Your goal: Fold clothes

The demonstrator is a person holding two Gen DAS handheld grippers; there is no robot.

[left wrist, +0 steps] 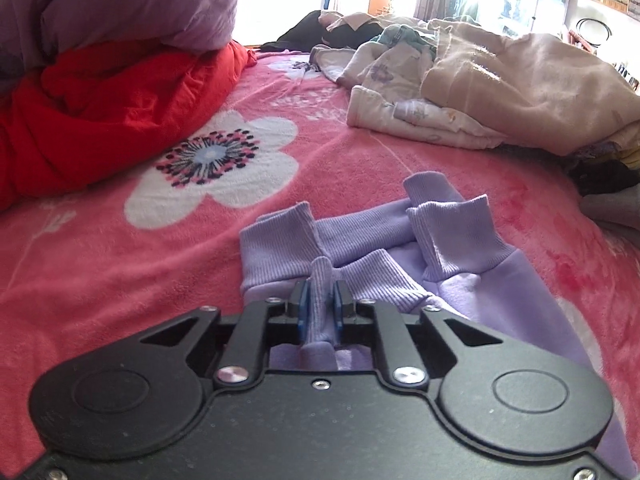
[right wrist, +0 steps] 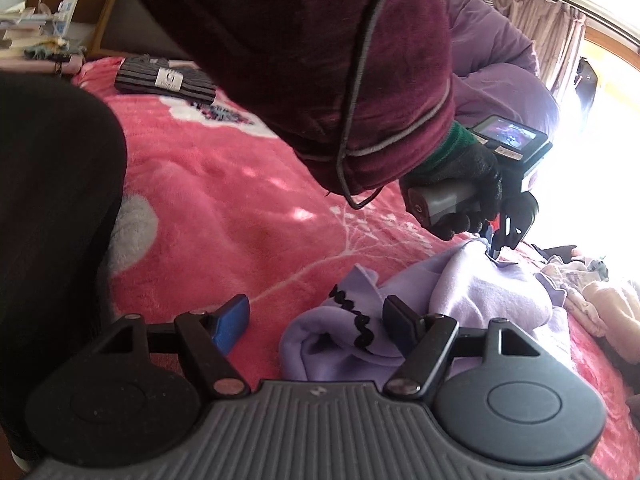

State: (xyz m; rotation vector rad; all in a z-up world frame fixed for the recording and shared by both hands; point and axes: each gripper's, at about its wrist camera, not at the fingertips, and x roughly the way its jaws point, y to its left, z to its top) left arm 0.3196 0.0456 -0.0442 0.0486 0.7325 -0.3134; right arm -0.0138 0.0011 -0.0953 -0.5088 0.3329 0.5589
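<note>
Since it is soft lilac fleece with ribbed cuffs and hem, the lilac garment (left wrist: 472, 280) will likely handle as light, limp and a little clingy rather than slippery: it should drape from any pinch point and bunch up instead of holding a crease, and nothing about it looks fragile. At the far left of the left wrist view a red quilt (left wrist: 100, 112) is heaped on the pink flowered bed cover (left wrist: 120, 272). Moving right to the lower centre, the left claw (left wrist: 320, 304) has a raised ridge of ribbed cloth standing between its blue pads (left wrist: 303, 308); they sit close against that fold, yet whether they pinch it or have just let go I cannot tell. Beyond it the ribbed cuffs (left wrist: 280, 232) lie folded in across the body of the garment. At the upper right a pile of pale clothes (left wrist: 500, 92) waits, well apart.

In the right wrist view the garment lies in the lower middle to right of the frame on the bed. The right claw (right wrist: 316, 320) is released, jaws wide, its right finger just beside a rolled edge with black zigzag trim (right wrist: 356, 316) and nothing gripped. To the right, a gloved hand (right wrist: 468, 188) holds the left tool down on the cloth.

Good holds would be the thicker ribbed edges or a doubled fold; a single layer would likely stretch and slide free
</note>
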